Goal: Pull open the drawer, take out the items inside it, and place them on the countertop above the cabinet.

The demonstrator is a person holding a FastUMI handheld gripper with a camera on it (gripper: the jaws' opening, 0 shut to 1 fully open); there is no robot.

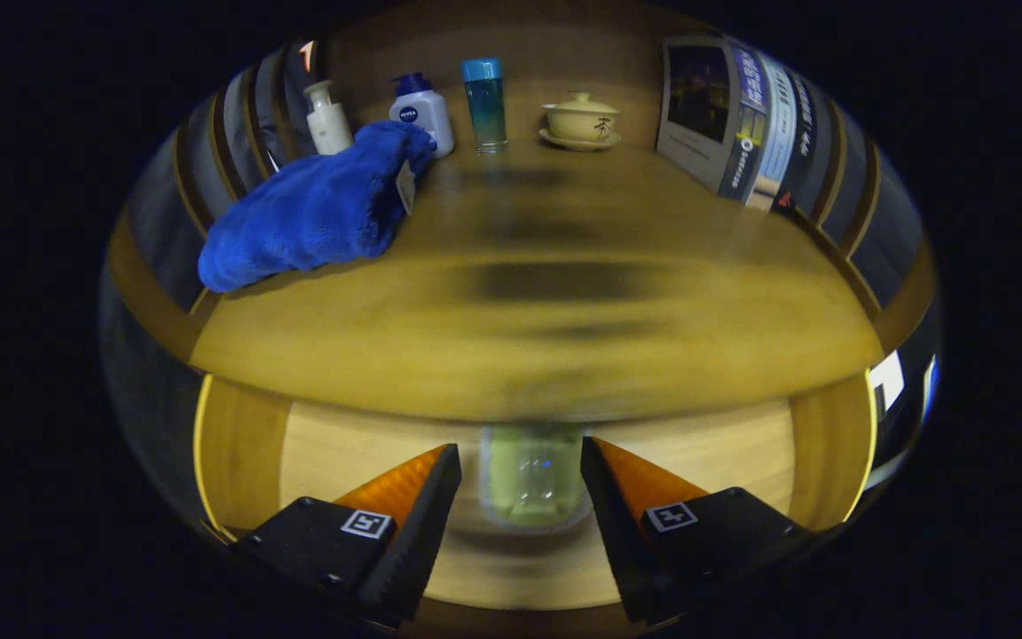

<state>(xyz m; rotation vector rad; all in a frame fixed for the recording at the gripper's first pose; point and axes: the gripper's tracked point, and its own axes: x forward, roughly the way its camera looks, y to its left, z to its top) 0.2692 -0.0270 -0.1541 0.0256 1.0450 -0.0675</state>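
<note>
The drawer (342, 453) stands pulled open below the countertop (564, 355), its pale wooden floor showing. A clear, greenish bottle (533, 479) lies in the drawer, partly tucked under the countertop's front edge. My gripper (520, 451) is open, with one finger on each side of the bottle. The right finger is close against the bottle and the left finger stands a little off it. A blue towel (316, 213) lies on the countertop at the back left.
Along the back of the countertop stand a white pump bottle (329, 117), a white bottle with a blue cap (423, 114), a tall blue-capped bottle (485, 105) and a lidded tea cup on a saucer (580, 121). Upright booklets (737, 120) lean at the right.
</note>
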